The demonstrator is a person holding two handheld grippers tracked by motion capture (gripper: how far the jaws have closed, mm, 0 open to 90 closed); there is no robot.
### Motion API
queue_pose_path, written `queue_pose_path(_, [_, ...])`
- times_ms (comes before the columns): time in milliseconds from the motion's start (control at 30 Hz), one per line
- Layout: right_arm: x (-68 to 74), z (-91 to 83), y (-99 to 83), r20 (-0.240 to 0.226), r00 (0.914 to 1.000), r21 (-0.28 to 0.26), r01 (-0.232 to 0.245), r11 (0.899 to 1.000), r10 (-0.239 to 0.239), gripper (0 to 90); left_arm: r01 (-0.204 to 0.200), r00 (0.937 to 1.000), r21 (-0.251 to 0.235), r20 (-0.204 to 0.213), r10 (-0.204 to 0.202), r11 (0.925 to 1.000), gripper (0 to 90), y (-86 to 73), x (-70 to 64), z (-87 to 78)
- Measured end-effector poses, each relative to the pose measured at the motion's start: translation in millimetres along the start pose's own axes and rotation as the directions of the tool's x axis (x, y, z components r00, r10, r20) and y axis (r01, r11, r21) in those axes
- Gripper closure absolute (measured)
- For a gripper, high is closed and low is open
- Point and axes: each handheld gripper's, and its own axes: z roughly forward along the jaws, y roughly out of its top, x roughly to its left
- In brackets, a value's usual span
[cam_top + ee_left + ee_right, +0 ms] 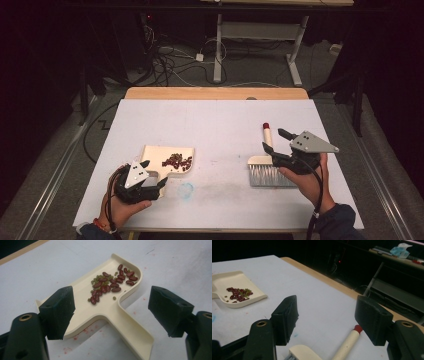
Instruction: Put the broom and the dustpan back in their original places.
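Left gripper view alone shows green beans (109, 278) in the dustpan (100, 312); both grippers' fingers gape, empty.

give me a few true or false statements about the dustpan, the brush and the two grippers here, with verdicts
1. The beans lie in the cream dustpan. True.
2. The left gripper is clamped on the dustpan handle. False: its jaws stand open, one on each side of the handle, not touching it.
3. The brush lies on the table near the right gripper. True.
4. The brush handle has a blue tip. False: the tip is red.
5. The right gripper holds the brush off the table. False: its jaws are open and the brush lies flat below them.
6. The pan holds both dark red and small green beans. True.
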Motion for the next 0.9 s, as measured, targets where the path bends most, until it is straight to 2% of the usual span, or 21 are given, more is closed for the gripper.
queue_pose_path(300, [15.9, -9.9, -4.7, -0.017, 0.9993, -0.019, 0.033, 0.999, -0.033, 31.9, -0.050, 0.9986, -0.026, 0.018, 0.050, 0.9984, 20.8, 3.2, -9.3, -0.6])
queue_pose_path(433, [21.4, -14.0, -11.9, -0.007, 0.9990, -0.012, 0.045, 0.999, -0.045, 31.7, -0.064, 0.9977, -0.022, 0.022, 0.064, 0.9977, 20.7, 3.8, -11.6, 0.5])
queue_pose_path(600, [26.3, -20.6, -26.8, -0.026, 0.9987, -0.018, 0.044, 0.999, -0.045, 29.9, -0.070, 0.9974, -0.017, 0.017, 0.070, 0.9974, 20.7, 3.0, -11.8, 1.3])
queue_pose_path(667, [28.1, -23.4, -33.3, -0.007, 0.9983, -0.005, 0.058, 0.998, -0.058, 29.0, -0.074, 0.9972, -0.012, 0.014, 0.074, 0.9972, 20.7, 2.7, -11.5, 2.3])
queue_pose_path(800, [28.4, -26.5, -49.1, 0.002, 0.9996, 0.011, 0.027, 1.000, -0.027, 26.8, -0.081, 0.9966, -0.007, 0.014, 0.081, 0.9967, 20.7, 2.7, -11.7, 4.8])
queue_pose_path(900, [27.2, -27.9, -62.3, -0.005, 0.9996, 0.029, 0.026, 0.999, -0.026, 24.8, -0.080, 0.9966, 0.001, 0.022, 0.079, 0.9968, 20.7, 3.0, -13.9, 5.3])
